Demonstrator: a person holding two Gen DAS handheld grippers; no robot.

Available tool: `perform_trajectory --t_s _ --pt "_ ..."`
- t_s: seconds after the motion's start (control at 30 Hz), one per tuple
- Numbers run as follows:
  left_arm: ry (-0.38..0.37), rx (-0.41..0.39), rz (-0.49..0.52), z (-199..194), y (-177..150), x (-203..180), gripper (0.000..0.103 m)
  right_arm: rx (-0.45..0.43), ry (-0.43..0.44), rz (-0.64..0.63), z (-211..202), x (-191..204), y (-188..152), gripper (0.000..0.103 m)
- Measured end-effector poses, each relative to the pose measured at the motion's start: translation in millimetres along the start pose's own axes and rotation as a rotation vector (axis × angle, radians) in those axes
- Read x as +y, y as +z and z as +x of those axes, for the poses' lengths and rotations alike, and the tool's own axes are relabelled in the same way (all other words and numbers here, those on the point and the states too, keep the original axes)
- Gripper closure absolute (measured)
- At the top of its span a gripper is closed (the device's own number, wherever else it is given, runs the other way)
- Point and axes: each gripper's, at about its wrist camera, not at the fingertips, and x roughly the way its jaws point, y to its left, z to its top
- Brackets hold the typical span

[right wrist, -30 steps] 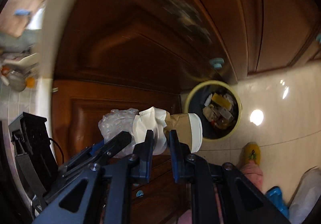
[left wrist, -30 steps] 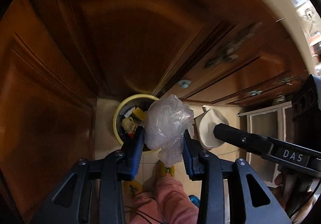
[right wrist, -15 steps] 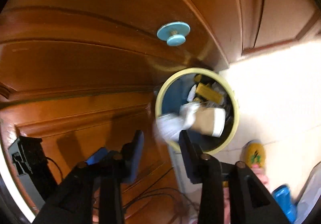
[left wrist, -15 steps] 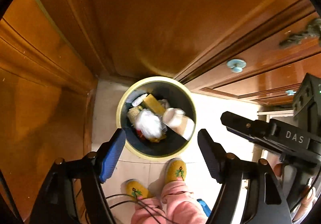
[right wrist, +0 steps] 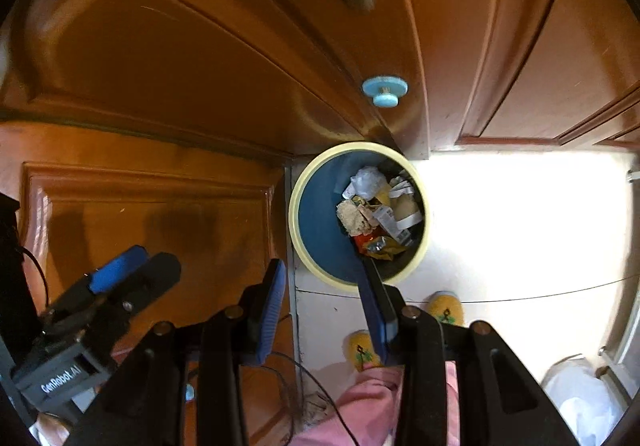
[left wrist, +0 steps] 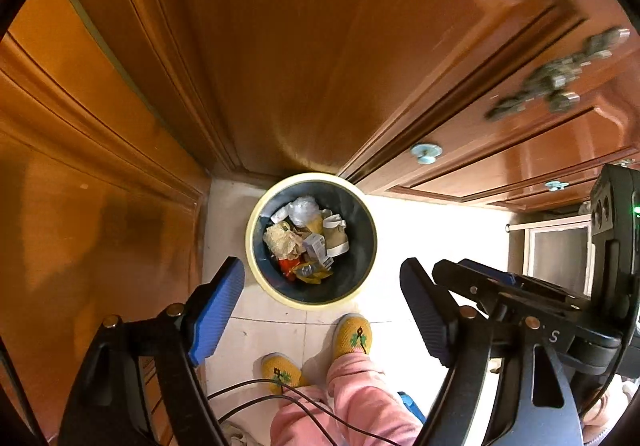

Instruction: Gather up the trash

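A round trash bin (left wrist: 256, 242) with a pale yellow rim stands on the tiled floor in the corner of wooden cabinets; it also shows in the right wrist view (right wrist: 316, 214). Inside lie a clear plastic bag (left wrist: 303, 208), a brown paper cup (left wrist: 335, 236) and several wrappers. My left gripper (left wrist: 324, 294) is open and empty, high above the bin. My right gripper (right wrist: 324, 298) is open and empty, also above the bin. The right gripper also shows in the left wrist view (left wrist: 520, 286).
Wooden cabinet doors surround the bin, with a blue knob (left wrist: 426, 152) (right wrist: 385, 90). The person's yellow slippers (left wrist: 354, 336) and pink trouser legs (left wrist: 352, 402) are just before the bin. A white bag (right wrist: 580, 394) lies on the floor at right.
Both grippers opened and let go of the plastic bag and the paper cup, which fell into the bin. Both grippers now open wider above it.
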Motion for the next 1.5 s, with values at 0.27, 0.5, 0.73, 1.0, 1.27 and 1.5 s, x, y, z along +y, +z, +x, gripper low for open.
perform_trajectory --t_s 0.27,0.5,0.73,1.0,1.27,1.5 --pt "0.0 -0.051 0.027 -106.9 2.6 -22.3 0.021 -0.093 -0.111 -0.075 -109.7 51.9 -6.9 0.065" --pt "0.03 -0.109 0.062 -198.5 13.8 -48.2 0.012 -0.207 -0.165 -0.139 -206.5 93.7 -9.1 0.065" --pt "0.029 -0.215 0.09 -277.4 22.4 -72.2 0.012 -0.289 -0.149 -0.164 -276.3 119.6 -13.4 0.063" --pt "0.092 -0.339 0.104 -354.6 29.4 -93.2 0.012 -0.407 -0.154 -0.201 -336.3 147.3 -20.5 0.061" --pt "0.144 -0.447 0.097 -400.5 28.5 -102.0 0.012 -0.529 -0.175 -0.224 -384.0 172.6 -25.0 0.058" --pt "0.186 -0.548 0.085 -432.3 28.7 -111.1 0.012 -0.619 -0.198 -0.244 -409.8 181.9 -30.2 0.053"
